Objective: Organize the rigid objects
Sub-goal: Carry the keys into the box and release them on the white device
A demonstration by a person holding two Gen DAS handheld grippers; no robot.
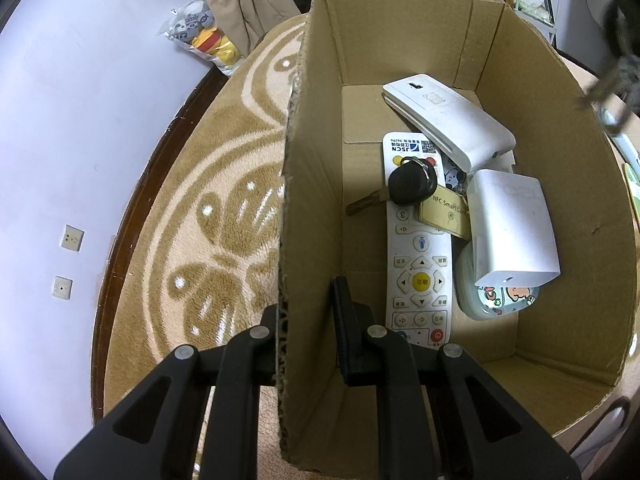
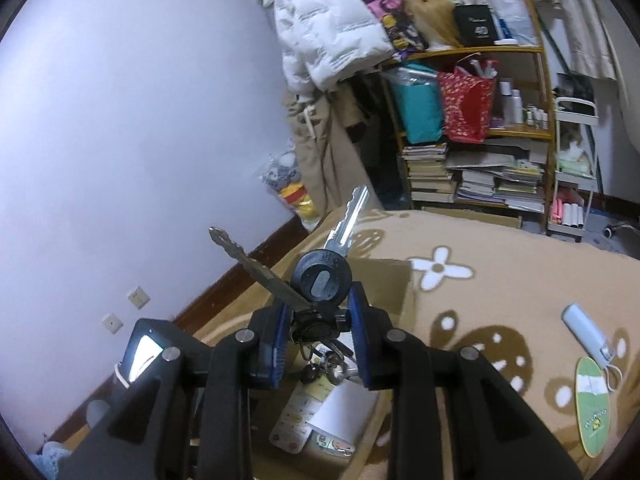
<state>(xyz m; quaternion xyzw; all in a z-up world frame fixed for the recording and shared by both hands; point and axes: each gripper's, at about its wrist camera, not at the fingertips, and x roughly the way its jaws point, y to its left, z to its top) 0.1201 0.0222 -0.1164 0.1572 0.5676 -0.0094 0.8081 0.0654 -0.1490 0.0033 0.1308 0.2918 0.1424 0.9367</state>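
Left wrist view shows the left gripper (image 1: 310,336) pinching the near wall of the cardboard box (image 1: 404,32), one finger outside it and one inside. Inside the box lie a white remote (image 1: 418,264), a black-headed key (image 1: 408,184) on top of it, a gold NFC card (image 1: 446,212), a long white gadget (image 1: 448,120) and a white block (image 1: 516,232) resting on a round cartoon case (image 1: 500,298). The box sits on a tan flower rug (image 1: 208,184).

Right wrist view shows the right gripper (image 2: 320,332) closed on a bunch of keys (image 2: 320,280). It holds them above the box, two key blades sticking up. Farther right on the rug lie a small white stick (image 2: 586,330) and a green oval tag (image 2: 592,390). Behind stands a messy shelf (image 2: 472,128) with books and bags, and a white coat (image 2: 324,28) hangs nearby.
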